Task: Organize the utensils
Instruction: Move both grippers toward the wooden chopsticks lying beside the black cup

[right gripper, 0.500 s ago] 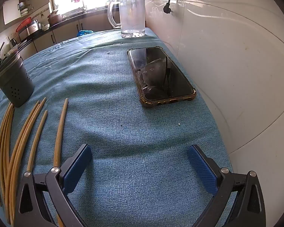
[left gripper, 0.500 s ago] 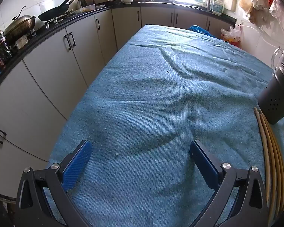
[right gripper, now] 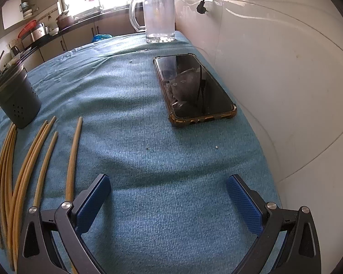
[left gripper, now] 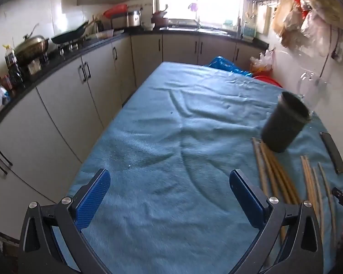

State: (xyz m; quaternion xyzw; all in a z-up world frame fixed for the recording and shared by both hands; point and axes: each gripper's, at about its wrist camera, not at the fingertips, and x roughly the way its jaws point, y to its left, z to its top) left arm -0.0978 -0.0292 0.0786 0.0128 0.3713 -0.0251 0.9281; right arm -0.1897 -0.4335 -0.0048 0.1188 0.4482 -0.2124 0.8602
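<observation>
Several wooden chopsticks (right gripper: pixel 25 173) lie side by side on the blue cloth, also seen in the left wrist view (left gripper: pixel 276 178). A dark perforated utensil holder (right gripper: pixel 17 100) stands upright just beyond their far ends; it also shows in the left wrist view (left gripper: pixel 284 125). My left gripper (left gripper: pixel 169 196) is open and empty above the cloth, left of the chopsticks. My right gripper (right gripper: pixel 167 201) is open and empty, with the chopsticks to its left.
A phone in a brown case (right gripper: pixel 192 89) lies face up near the white wall (right gripper: pixel 274 68). A clear glass mug (right gripper: pixel 159 13) stands at the table's far right corner. Kitchen cabinets (left gripper: pixel 64 105) and a cluttered counter run along the left.
The left wrist view has lifted and turned right, so the holder, more chopsticks and the phone's edge now show. The right gripper has barely moved.
</observation>
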